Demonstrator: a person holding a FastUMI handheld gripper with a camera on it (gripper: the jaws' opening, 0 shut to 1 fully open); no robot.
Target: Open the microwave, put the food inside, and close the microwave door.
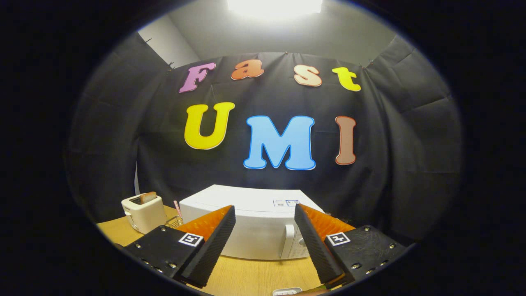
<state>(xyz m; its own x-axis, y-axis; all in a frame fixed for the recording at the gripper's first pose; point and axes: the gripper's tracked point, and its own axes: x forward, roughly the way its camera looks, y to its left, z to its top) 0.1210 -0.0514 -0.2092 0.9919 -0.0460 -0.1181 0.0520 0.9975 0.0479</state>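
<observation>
Wooden tabletop (246,277): white microwave (254,224) centred, door closed. Left of it, white toaster (144,211) with toast in a slot. Small wire rack (174,222) between the two.

1. The microwave (254,222), beyond the fingers (213,242), carries a small sticker (286,202) on its top near the right side; the print on it is too small to read.
2. Each finger mount bears a square black-and-white marker (190,239), a coded pattern with no letters or numbers.
3. The microwave's control panel (302,244), partly hidden behind the right finger, shows no markings that can be made out.
4. The toaster (144,213), beyond the left finger on the tabletop (250,275), shows no legible brand or text.
</observation>
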